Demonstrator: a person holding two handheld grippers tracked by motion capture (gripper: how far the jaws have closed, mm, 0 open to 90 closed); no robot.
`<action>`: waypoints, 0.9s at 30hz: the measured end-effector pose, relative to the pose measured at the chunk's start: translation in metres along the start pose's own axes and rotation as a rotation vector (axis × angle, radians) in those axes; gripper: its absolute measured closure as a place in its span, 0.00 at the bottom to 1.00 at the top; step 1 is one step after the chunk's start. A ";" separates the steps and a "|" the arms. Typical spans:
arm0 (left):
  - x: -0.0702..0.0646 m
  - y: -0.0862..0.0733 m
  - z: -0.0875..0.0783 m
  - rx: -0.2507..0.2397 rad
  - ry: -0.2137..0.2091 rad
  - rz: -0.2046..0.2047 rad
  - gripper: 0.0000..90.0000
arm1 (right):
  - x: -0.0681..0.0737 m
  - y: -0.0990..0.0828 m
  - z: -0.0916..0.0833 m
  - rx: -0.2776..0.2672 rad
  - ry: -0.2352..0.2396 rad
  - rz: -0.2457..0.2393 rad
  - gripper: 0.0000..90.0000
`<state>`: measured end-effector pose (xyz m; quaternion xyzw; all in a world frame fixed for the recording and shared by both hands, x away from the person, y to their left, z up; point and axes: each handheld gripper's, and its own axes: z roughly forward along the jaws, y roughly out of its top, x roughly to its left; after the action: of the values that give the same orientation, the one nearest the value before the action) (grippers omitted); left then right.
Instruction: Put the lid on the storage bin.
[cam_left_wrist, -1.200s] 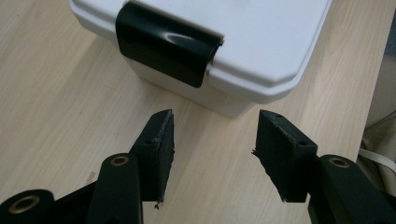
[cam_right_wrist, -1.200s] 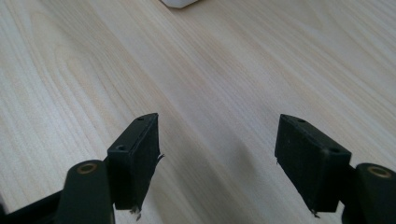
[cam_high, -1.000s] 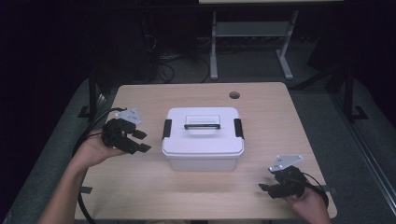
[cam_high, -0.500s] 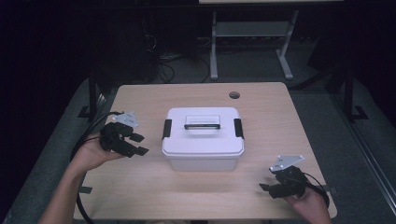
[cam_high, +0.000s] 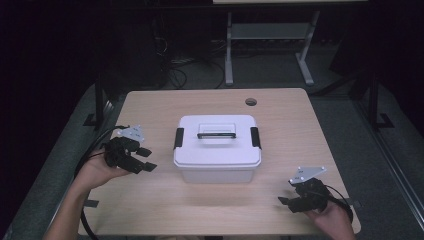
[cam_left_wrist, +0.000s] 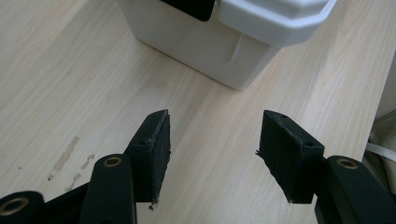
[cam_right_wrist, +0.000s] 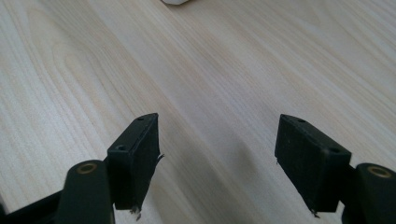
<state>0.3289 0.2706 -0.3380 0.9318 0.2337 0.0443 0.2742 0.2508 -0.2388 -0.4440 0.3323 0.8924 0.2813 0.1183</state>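
White lidded box (cam_high: 217, 147) sits at table (cam_high: 150, 105) centre. Left gripper (cam_high: 142, 160) at nine o'clock, right gripper (cam_high: 286, 201) at four; both jaws spread, empty. Best approach: square to a black latch (cam_high: 178, 138).

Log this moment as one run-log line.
left gripper: open, empty, beside white box | right gripper: open, empty, near table's front edge | box: lid on, latches shut, handle flat
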 end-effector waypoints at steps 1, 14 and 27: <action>0.000 -0.002 0.001 -0.002 0.001 -0.002 0.47 | 0.000 0.000 0.000 0.000 0.000 0.000 0.33; 0.001 -0.024 0.007 -0.018 -0.003 -0.038 0.46 | 0.001 0.000 0.002 0.008 -0.001 -0.006 0.33; 0.000 -0.041 0.014 -0.024 -0.009 -0.073 0.45 | 0.001 0.000 0.002 0.014 -0.001 -0.007 0.33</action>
<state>0.3151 0.2948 -0.3716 0.9195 0.2657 0.0330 0.2877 0.2511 -0.2373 -0.4462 0.3299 0.8955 0.2747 0.1176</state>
